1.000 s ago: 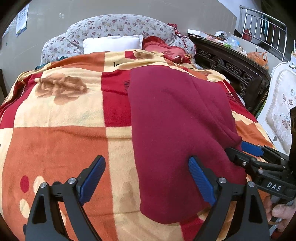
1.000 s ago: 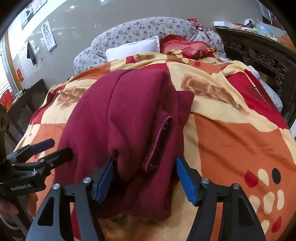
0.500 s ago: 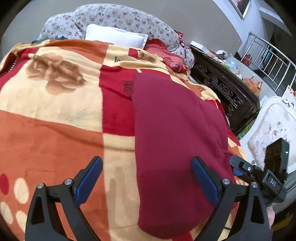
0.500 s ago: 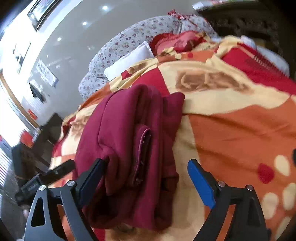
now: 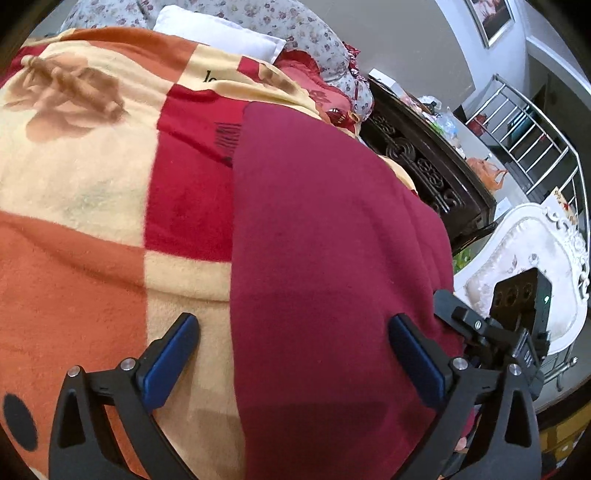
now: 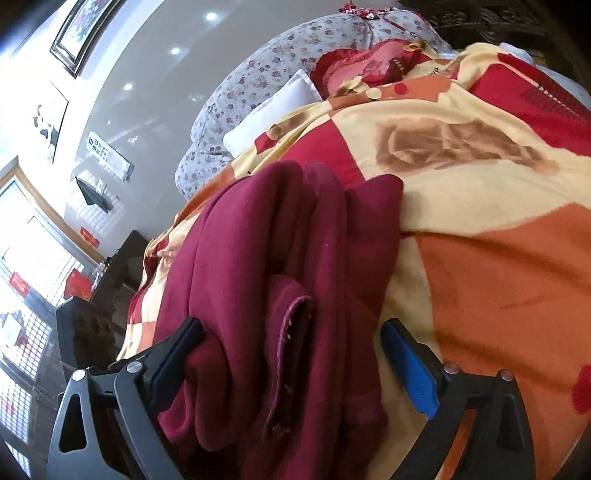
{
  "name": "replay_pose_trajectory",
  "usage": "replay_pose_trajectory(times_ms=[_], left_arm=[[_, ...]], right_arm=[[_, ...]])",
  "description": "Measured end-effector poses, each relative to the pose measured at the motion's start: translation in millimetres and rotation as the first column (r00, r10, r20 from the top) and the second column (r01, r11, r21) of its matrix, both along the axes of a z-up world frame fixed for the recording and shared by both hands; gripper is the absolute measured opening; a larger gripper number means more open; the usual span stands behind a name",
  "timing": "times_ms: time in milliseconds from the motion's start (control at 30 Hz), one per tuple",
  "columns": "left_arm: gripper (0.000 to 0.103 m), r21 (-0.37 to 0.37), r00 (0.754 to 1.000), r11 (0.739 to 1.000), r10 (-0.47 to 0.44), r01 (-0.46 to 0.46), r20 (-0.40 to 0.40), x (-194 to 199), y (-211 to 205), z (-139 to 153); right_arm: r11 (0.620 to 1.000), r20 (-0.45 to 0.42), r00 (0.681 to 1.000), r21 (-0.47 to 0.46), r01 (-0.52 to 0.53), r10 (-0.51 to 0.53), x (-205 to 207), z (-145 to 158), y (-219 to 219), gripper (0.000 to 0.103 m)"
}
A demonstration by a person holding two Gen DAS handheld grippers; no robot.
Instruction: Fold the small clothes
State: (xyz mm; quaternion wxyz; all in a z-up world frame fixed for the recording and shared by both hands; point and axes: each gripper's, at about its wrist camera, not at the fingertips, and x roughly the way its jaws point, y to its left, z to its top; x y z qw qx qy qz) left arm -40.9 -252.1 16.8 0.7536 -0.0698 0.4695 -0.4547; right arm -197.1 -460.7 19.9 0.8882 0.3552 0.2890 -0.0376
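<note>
A dark red fleece garment (image 5: 332, 258) lies lengthwise on the blanket-covered bed, folded into a long strip. In the right wrist view it (image 6: 266, 277) shows bunched folds and a seamed edge near the camera. My left gripper (image 5: 291, 354) is open, its jaws straddling the garment's near left edge. My right gripper (image 6: 291, 354) is open, with the garment's near end lying between its jaws. The right gripper also shows in the left wrist view (image 5: 491, 332) at the garment's right side.
An orange, red and cream blanket (image 5: 85, 229) covers the bed. A white pillow (image 5: 221, 33) and floral bolster (image 6: 258, 81) lie at the head. A dark carved wooden cabinet (image 5: 424, 166) and a white chair (image 5: 528, 266) stand to the right.
Both grippers have tilted and moved closer to the garment. The right gripper's jaws have opened wider and no longer pinch the cloth. The garment has stayed in place.
</note>
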Motion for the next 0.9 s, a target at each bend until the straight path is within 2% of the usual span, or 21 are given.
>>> replay_pose_trajectory(times_ms=[33, 67, 100, 133, 167, 300, 500, 667, 900], left_arm=[[0.101, 0.007, 1.000, 1.000, -0.002, 0.002, 0.011, -1.1, -1.1, 1.1], [0.093, 0.007, 1.000, 1.000, -0.011, 0.011, 0.016, -2.0, -2.3, 2.4], [0.074, -0.003, 0.999, 0.999, -0.033, 0.033, 0.011, -3.0, -3.1, 4.4], [0.068, -0.010, 0.999, 0.999, -0.051, 0.051, 0.005, -3.7, -2.7, 7.1], [0.066, 0.001, 0.999, 0.999, -0.048, 0.048, 0.020, -6.3, -2.8, 11.5], [0.054, 0.017, 0.997, 0.998, -0.055, 0.054, 0.050, -15.2, 4.8, 22.6], [0.052, 0.023, 0.997, 0.999, -0.036, 0.034, 0.068, -35.9, 45.5, 47.8], [0.052, 0.046, 0.995, 0.999, 0.000, -0.004, 0.103, -59.8, 101.1, 70.0], [0.052, 0.080, 0.991, 0.994, 0.060, -0.070, 0.120, -84.8, 173.5, 76.9]], right_arm=[[1.000, 0.005, 1.000, -0.013, 0.002, -0.002, 0.4, 1.5, 0.9, 0.093], [1.000, 0.007, 1.000, -0.031, 0.006, -0.006, 0.3, 3.5, 2.3, 0.083], [0.998, 0.010, 1.000, -0.058, 0.007, -0.006, -0.4, 7.7, 5.6, 0.078], [0.997, 0.008, 1.000, -0.080, 0.004, -0.003, -1.4, 11.5, 9.4, 0.070], [0.995, 0.004, 1.000, -0.097, 0.005, -0.004, -1.8, 14.6, 12.3, 0.065], [0.990, -0.005, 1.000, -0.142, 0.012, -0.012, -7.1, 26.5, 22.7, 0.058], [0.985, 0.003, 1.000, -0.171, -0.026, 0.027, -17.6, 50.6, 59.2, 0.055], [0.978, -0.004, 0.996, -0.191, -0.088, 0.089, -23.6, 67.1, 107.7, 0.055], [0.963, -0.024, 0.983, -0.196, -0.183, 0.182, -27.3, 71.4, 174.9, 0.055]])
